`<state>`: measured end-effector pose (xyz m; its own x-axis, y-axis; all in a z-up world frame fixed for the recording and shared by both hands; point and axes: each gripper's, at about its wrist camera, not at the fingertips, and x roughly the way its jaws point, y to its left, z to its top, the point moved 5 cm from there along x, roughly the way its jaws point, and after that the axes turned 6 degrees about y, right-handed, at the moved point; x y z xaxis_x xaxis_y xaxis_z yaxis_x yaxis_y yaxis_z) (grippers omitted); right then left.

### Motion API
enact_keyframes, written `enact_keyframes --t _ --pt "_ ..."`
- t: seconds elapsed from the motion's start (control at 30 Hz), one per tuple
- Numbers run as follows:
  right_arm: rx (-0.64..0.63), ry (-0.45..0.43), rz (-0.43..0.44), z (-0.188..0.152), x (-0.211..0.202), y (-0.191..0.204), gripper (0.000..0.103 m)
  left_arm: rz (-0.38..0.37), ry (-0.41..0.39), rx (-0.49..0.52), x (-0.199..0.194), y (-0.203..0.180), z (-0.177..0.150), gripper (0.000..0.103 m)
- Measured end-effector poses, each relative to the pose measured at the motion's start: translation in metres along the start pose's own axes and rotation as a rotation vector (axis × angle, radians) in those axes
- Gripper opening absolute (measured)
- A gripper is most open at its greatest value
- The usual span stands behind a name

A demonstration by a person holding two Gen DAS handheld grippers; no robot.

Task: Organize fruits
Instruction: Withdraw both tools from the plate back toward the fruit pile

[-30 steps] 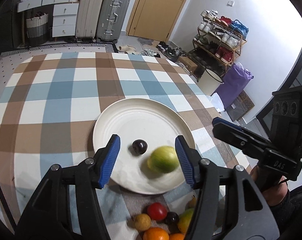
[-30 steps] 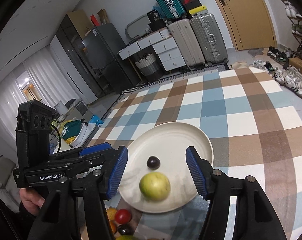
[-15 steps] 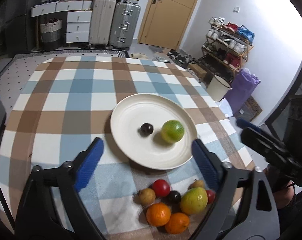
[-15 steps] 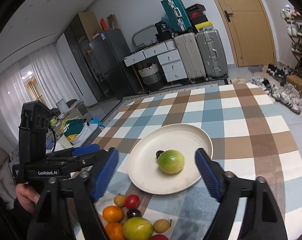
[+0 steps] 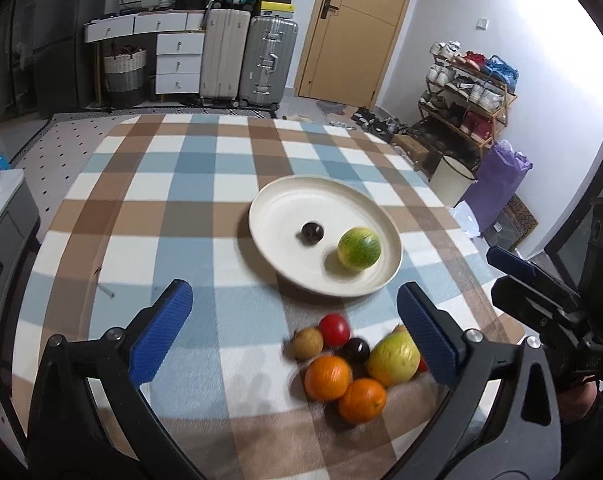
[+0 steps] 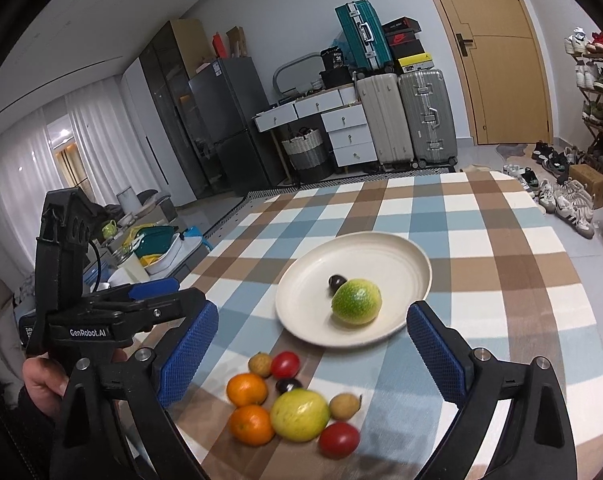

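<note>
With two fruits on the plate (image 5: 261,216), both hand-held grippers hang empty, jaws opening
Next pick from the pile (image 5: 353,364) on the worktop (image 5: 173,208): straddle one outer fruit squarely, close gently

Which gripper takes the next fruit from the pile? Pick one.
Right gripper, probably: the pile lies centred between its opening, empty jaws. From the left gripper, also opening and empty, the pile crowds one side.

We are in a lived-in home. Suitcases (image 5: 247,60) stand by a wooden door (image 5: 353,28), shoes fill a rack (image 5: 467,92), and a fridge (image 6: 225,124) flanks white drawers (image 6: 347,132).
</note>
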<state>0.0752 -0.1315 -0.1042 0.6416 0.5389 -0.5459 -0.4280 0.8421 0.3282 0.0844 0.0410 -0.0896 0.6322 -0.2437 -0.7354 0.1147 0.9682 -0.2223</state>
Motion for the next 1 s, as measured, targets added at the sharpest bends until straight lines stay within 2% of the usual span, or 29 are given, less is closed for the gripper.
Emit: enact_keyframes --t 0.23,0.43,1.0 --pt "-0.029 0.049 0.017 -0.025 0.005 0.016 0.098 0.005 0.030 -0.001 -0.001 0.003 -0.035 0.102" --pt "-0.039 0.088 0.012 -0.038 0.012 0.025 0.098 -0.002 0.045 -0.021 0.005 0.006 -0.053 0.102" --pt "-0.041 0.187 -0.018 -0.061 0.039 0.026 0.097 -0.033 0.066 -0.056 0.015 0.019 -0.075 0.102"
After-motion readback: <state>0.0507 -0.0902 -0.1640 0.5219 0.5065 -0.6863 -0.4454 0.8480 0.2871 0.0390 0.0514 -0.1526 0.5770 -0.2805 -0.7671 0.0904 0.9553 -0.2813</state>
